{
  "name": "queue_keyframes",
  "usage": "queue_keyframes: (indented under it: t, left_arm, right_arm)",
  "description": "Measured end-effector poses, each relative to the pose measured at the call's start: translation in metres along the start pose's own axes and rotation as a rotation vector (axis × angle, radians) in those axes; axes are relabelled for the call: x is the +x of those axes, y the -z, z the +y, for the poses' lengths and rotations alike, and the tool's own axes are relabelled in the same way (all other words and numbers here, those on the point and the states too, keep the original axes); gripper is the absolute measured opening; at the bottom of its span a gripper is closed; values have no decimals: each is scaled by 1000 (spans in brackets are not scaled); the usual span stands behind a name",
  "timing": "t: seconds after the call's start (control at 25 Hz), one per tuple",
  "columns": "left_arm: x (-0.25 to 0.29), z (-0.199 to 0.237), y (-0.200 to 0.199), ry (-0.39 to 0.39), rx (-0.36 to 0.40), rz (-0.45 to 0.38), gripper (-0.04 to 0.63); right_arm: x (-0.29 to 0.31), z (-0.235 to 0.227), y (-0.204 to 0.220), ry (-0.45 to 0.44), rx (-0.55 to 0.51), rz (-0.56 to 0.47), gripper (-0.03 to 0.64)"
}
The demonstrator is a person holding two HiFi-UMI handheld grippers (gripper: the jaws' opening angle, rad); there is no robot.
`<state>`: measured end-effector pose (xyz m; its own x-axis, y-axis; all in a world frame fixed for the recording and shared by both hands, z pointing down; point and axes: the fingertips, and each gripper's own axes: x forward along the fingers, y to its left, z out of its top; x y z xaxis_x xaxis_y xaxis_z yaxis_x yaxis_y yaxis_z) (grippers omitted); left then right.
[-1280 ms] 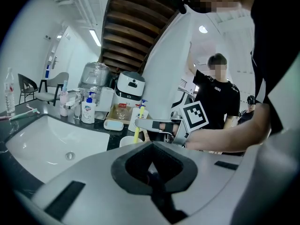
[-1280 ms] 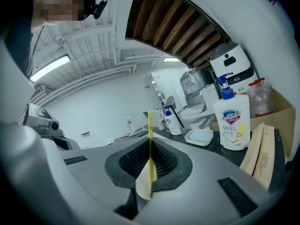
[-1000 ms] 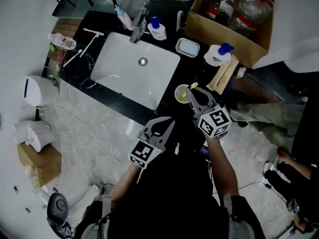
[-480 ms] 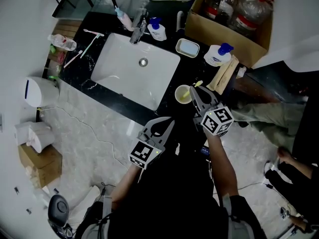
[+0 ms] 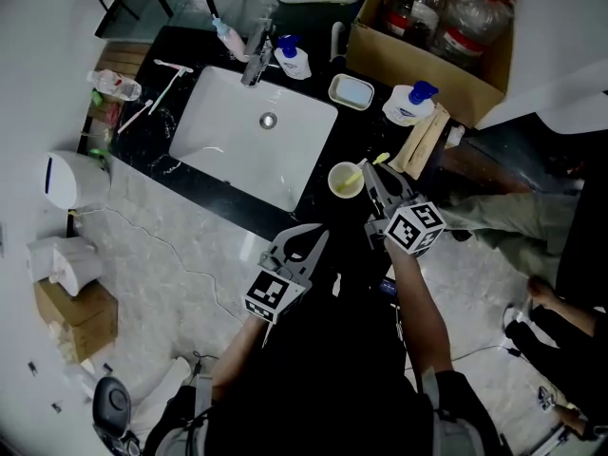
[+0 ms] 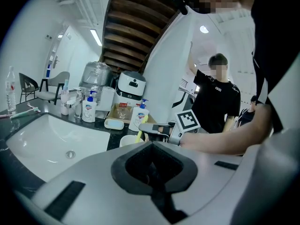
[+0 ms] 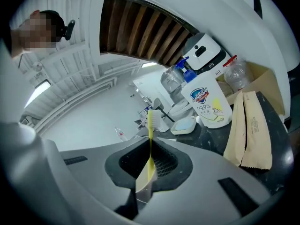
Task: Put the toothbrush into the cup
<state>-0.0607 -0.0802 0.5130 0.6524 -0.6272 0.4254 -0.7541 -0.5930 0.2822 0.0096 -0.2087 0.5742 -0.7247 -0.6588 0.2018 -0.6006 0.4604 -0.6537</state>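
Compared with a second ago, the right gripper has stayed just beside the cup. More of the yellow toothbrush now shows, slanting from the gripper down to the cup's rim. The left gripper has not moved from its place nearer the person.

In the head view the toothbrush's low end meets the right side of the cup's mouth; whether it is inside cannot be told. The other end sticks out just beyond the gripper. In the right gripper view the jaws are clamped on the handle, with the bristle head standing up past their tips. The left gripper's jaws are closed together with nothing between them, and it hangs off the front edge of the surface.

The cup stands near the surface's front edge, just right of the sink's front right corner. Behind the cup, toward the back edge, are a soap dish, a pump bottle and paper packets. A cardboard box stands at the back right corner.
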Motion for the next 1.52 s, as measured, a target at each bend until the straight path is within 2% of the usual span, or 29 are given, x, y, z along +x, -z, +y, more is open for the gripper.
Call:
queue_keyframes:
  t: [0.6, 0.76, 0.84, 1.52]
  left_arm:
    - [2, -6, 1, 2, -2, 8, 7]
    - [0, -6, 1, -2, 2, 13, 6]
    - [0, -6, 0, -5, 3, 12, 7]
    - [-1, -18, -4, 2, 20, -9, 7]
  right_arm:
    - [5, 1, 0, -29, 11, 4, 23]
    - [5, 1, 1, -22, 1, 12, 72]
    - [3, -1, 0, -18, 4, 10, 75]
    - [-20, 1, -3, -1, -17, 5, 75]
